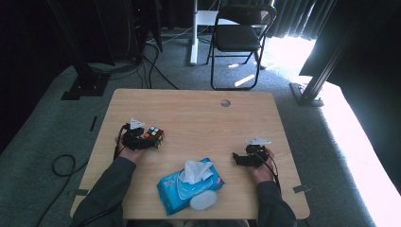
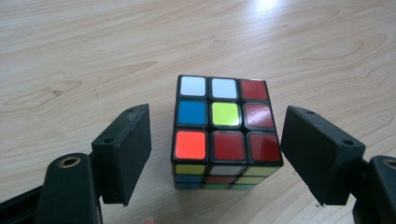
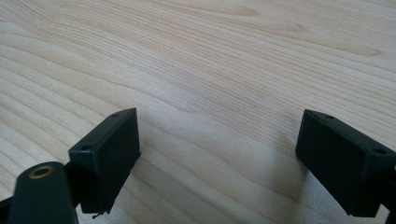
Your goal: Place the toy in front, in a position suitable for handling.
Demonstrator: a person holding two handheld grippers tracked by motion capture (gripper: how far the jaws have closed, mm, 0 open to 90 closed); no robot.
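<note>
Blue wipes pack (image 1: 176, 193) w/ tissue (image 1: 195, 170) out; cube (image 2: 224, 126) betw open left gripper (image 2: 215, 154), right gripper (image 3: 217, 158) open.

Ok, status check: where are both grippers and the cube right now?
Left gripper open, jaws astride the puzzle cube, gaps both sides. Right gripper open over bare table. Wipes pack sits apart, nothing blocking.

Right gripper (image 3: 215, 161) fingers (image 3: 109, 154) spread over bare table (image 3: 224, 56)
</note>
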